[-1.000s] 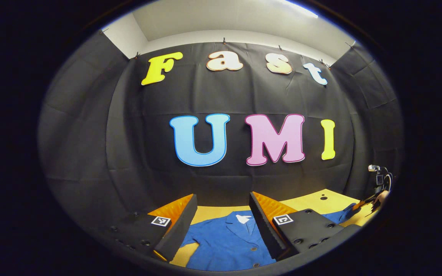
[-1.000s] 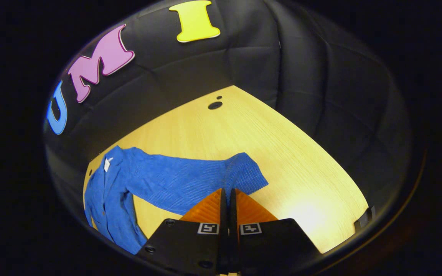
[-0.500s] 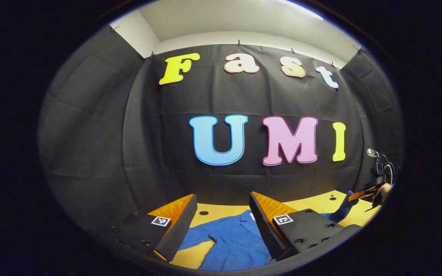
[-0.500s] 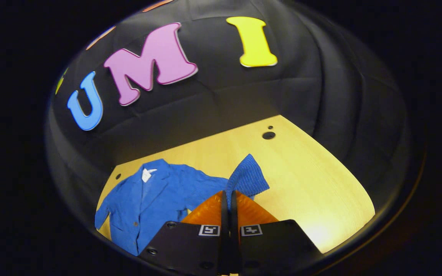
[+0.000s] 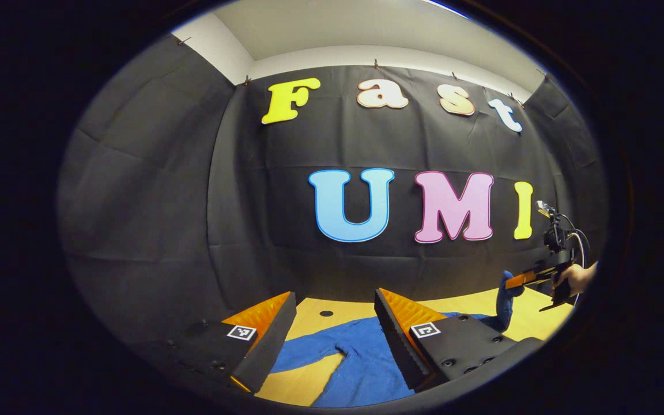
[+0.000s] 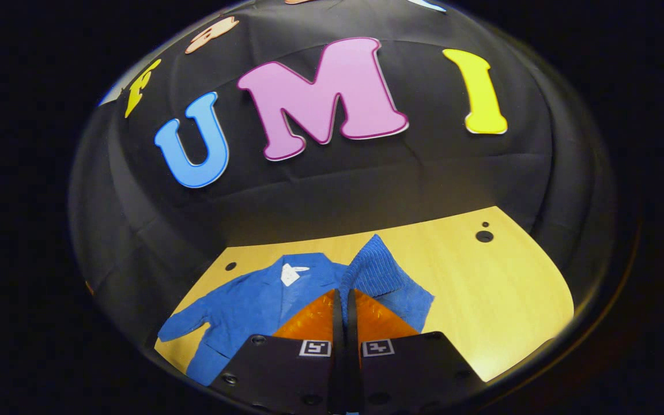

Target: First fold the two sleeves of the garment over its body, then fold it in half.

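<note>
A pale wooden table spreads across the lower half of the right gripper view and shows as a narrow strip low in the left gripper view, with small dark holes near its far edge. On it lies the blue garment, a buttoned jacket with a white tag at the collar, lying in the lower left of the right gripper view and at the bottom centre of the left gripper view. Its far sleeve lies flat and stretched out toward the lower left of the right gripper view, not yet folded. The other sleeve is raised off the table at bottom centre of that view, its ribbed cloth bunched upward just above the right gripper, whose jaws are closed on the cloth. In the left gripper view the same sleeve hangs as a short blue column at the right edge, pinched in the right gripper held by a hand. The left gripper hovers over the garment at bottom centre with its jaws spread apart and nothing between them. By this reckoning the task is at its start: the first sleeve is lifted but not laid over the body, and the second sleeve and the fold in half remain.
</note>
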### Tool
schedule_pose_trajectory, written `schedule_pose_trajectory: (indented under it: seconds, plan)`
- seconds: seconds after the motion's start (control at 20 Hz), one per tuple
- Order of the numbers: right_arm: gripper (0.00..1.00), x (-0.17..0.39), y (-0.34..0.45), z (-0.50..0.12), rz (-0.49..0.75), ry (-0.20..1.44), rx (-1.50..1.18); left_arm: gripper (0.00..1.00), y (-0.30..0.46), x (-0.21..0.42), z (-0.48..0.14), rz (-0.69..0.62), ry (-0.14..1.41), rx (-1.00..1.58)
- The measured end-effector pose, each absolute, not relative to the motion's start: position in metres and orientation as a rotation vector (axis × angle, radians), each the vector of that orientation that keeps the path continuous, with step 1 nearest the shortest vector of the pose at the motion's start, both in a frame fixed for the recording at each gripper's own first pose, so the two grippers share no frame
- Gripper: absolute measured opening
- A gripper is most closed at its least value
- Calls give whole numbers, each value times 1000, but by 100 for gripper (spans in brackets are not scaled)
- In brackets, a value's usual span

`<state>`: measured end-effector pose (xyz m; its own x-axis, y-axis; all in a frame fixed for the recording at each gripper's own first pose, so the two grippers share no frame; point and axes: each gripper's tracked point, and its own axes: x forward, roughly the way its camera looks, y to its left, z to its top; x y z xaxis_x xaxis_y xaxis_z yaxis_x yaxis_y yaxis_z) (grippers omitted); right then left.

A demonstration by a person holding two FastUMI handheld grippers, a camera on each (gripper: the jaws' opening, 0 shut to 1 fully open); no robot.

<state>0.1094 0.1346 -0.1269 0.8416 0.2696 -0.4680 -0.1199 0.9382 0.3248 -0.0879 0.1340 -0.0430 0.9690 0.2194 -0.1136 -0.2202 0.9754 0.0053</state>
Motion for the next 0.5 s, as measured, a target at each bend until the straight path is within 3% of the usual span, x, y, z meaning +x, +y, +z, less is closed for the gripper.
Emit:
schedule_pose_trajectory:
  seconds: [0.5]
  plan:
    - [5,105,280,-123,417,533,250,80,171,-119,-59,293,151,0]
